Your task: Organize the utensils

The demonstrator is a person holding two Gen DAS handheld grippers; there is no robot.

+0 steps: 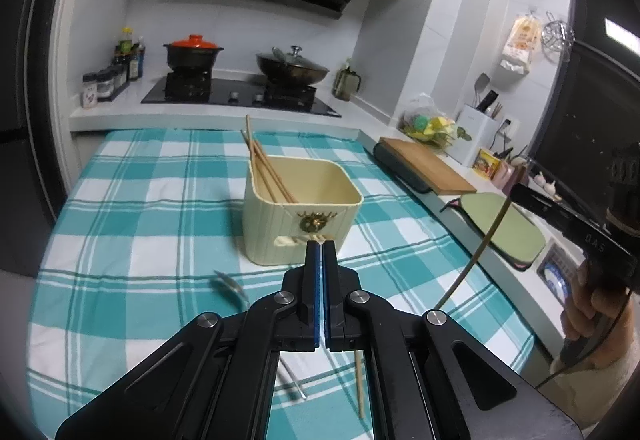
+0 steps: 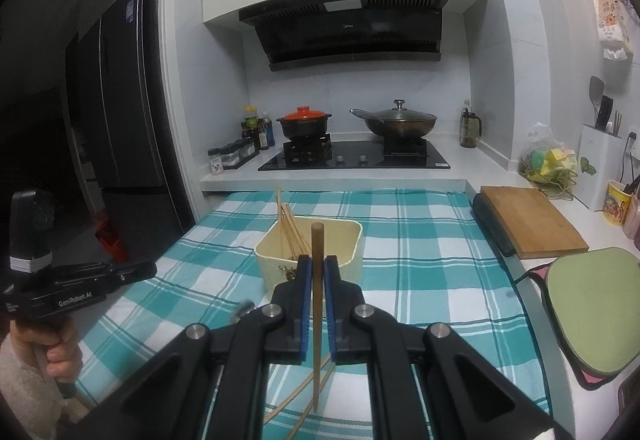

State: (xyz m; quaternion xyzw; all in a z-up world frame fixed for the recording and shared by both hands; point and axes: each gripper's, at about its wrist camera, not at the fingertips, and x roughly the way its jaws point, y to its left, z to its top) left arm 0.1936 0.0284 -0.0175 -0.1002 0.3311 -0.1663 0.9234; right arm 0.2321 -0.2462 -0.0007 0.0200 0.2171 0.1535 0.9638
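Observation:
A cream square utensil holder [image 1: 301,208] stands on the teal checked cloth [image 1: 140,199], with several wooden chopsticks [image 1: 264,163] leaning in its left corner; it also shows in the right wrist view [image 2: 340,240]. My left gripper [image 1: 320,244] is shut and empty, just in front of the holder. My right gripper [image 2: 318,260] is shut on a single wooden chopstick [image 2: 317,240], held upright above the holder's near side. Loose chopsticks [image 2: 304,392] lie on the cloth below it. A metal spoon [image 1: 230,286] and another chopstick [image 1: 359,388] lie under my left gripper.
A gas hob [image 2: 354,155] with an orange-lidded pot [image 2: 305,121] and a lidded wok [image 2: 394,121] stands behind the cloth. A wooden cutting board [image 2: 528,220] and a green mat [image 2: 592,304] lie on the right counter. A dark fridge [image 2: 108,99] stands to the left.

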